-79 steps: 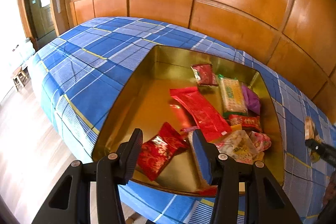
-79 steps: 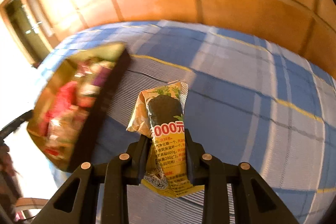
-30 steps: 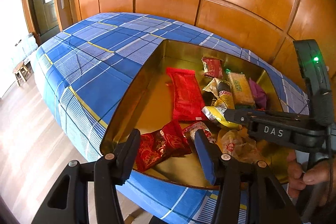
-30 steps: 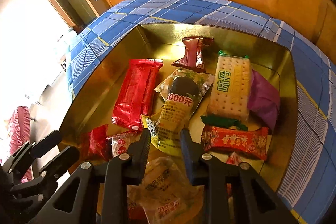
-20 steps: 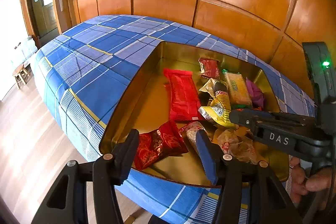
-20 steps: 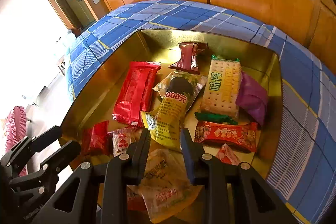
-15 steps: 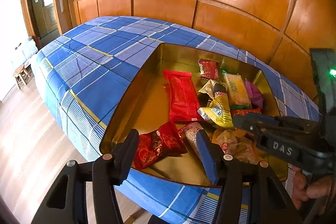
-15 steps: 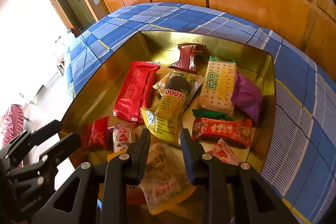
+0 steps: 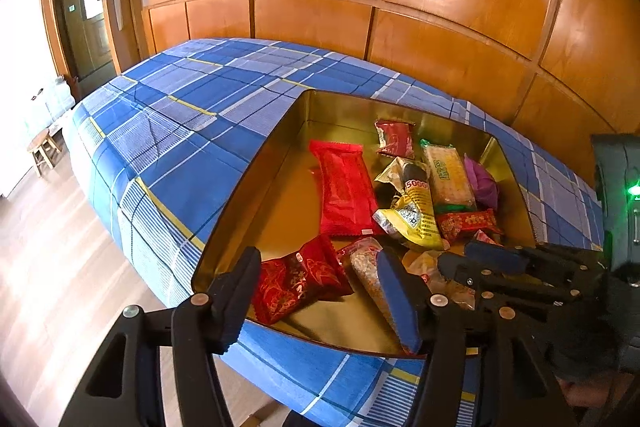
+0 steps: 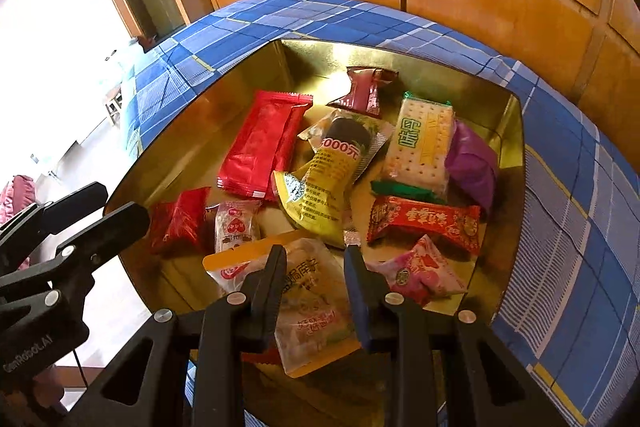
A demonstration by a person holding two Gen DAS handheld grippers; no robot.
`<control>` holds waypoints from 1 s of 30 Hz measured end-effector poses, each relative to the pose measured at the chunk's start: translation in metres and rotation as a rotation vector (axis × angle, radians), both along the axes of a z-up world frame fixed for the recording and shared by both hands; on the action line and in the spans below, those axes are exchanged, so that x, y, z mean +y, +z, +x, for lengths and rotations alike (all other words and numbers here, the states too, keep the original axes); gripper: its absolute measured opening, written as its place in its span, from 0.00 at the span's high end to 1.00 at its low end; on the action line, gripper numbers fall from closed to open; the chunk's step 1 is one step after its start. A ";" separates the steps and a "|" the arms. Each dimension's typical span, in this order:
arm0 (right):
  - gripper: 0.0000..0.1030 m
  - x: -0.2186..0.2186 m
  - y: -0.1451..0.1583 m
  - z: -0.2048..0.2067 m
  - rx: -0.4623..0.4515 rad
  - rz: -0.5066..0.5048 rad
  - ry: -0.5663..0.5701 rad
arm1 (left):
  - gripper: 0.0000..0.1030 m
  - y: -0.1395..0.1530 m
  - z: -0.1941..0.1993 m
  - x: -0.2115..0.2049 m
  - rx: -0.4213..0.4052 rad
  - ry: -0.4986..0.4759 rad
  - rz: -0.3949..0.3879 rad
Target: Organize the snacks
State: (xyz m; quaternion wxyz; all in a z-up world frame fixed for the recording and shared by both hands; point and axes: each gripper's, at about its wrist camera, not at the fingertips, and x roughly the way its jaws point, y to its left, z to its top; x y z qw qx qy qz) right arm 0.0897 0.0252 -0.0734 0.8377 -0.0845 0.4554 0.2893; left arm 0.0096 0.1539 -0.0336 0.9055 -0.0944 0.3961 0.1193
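A gold tin (image 9: 352, 107) (image 10: 312, 51) on the blue plaid cloth holds several snack packets. A yellow packet (image 10: 324, 187) (image 9: 416, 207) lies flat among them, between a long red packet (image 10: 264, 147) and a cracker pack (image 10: 424, 143). My right gripper (image 10: 314, 251) (image 9: 456, 254) hangs over the tin's near side. Its jaws are narrowly apart and empty, just short of the yellow packet's near end. Under it lies a clear pouch (image 10: 308, 287). My left gripper (image 9: 318, 263) (image 10: 124, 203) hovers above the near left corner over a red foil packet (image 9: 296, 279), its jaws opening with nothing between them.
The plaid cloth (image 9: 180, 131) covers a table against a wood-panelled wall (image 9: 440, 39). A purple packet (image 10: 472, 159) and a red candy bar (image 10: 424, 219) lie along the tin's right side. The floor drops away left of the table, where a small stool (image 9: 42, 151) stands.
The right gripper brought the yellow packet over the tin, then drew back toward the near side. The packet now lies clear of its fingers. The left jaws have spread a little.
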 end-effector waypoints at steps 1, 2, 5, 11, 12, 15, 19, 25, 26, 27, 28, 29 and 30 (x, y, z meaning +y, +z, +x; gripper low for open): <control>0.71 -0.001 0.001 -0.001 -0.001 0.003 -0.003 | 0.40 0.000 0.000 -0.001 -0.002 0.000 0.003; 0.71 -0.002 0.002 -0.003 -0.002 0.009 -0.005 | 0.38 0.001 -0.001 -0.002 -0.004 0.000 0.005; 0.71 -0.006 0.008 -0.009 -0.020 0.030 -0.015 | 0.36 0.003 -0.003 -0.003 -0.014 0.002 0.010; 0.71 -0.019 0.024 -0.025 -0.098 0.045 -0.073 | 0.32 0.007 -0.008 -0.007 -0.036 0.005 0.019; 0.71 -0.022 0.027 -0.028 -0.115 0.045 -0.085 | 0.31 0.008 -0.009 -0.008 -0.040 0.004 0.020; 0.67 -0.034 0.035 -0.039 -0.177 0.047 -0.141 | 0.29 0.011 -0.013 -0.014 -0.058 -0.003 0.024; 0.66 -0.051 0.040 -0.050 -0.220 0.054 -0.212 | 0.26 0.015 -0.018 -0.025 -0.086 -0.017 0.035; 0.66 -0.068 0.038 -0.058 -0.230 0.051 -0.258 | 0.21 0.019 -0.023 -0.037 -0.105 -0.037 0.044; 0.66 -0.069 0.038 -0.058 -0.229 0.052 -0.262 | 0.21 0.019 -0.023 -0.038 -0.104 -0.040 0.047; 0.66 -0.070 0.037 -0.059 -0.228 0.052 -0.264 | 0.20 0.019 -0.023 -0.039 -0.105 -0.043 0.048; 0.66 -0.071 0.037 -0.060 -0.227 0.053 -0.267 | 0.20 0.019 -0.023 -0.040 -0.105 -0.044 0.050; 0.66 -0.072 0.036 -0.061 -0.227 0.054 -0.268 | 0.20 0.019 -0.023 -0.041 -0.105 -0.045 0.053; 0.66 -0.072 0.037 -0.061 -0.228 0.055 -0.270 | 0.20 0.019 -0.023 -0.042 -0.105 -0.046 0.056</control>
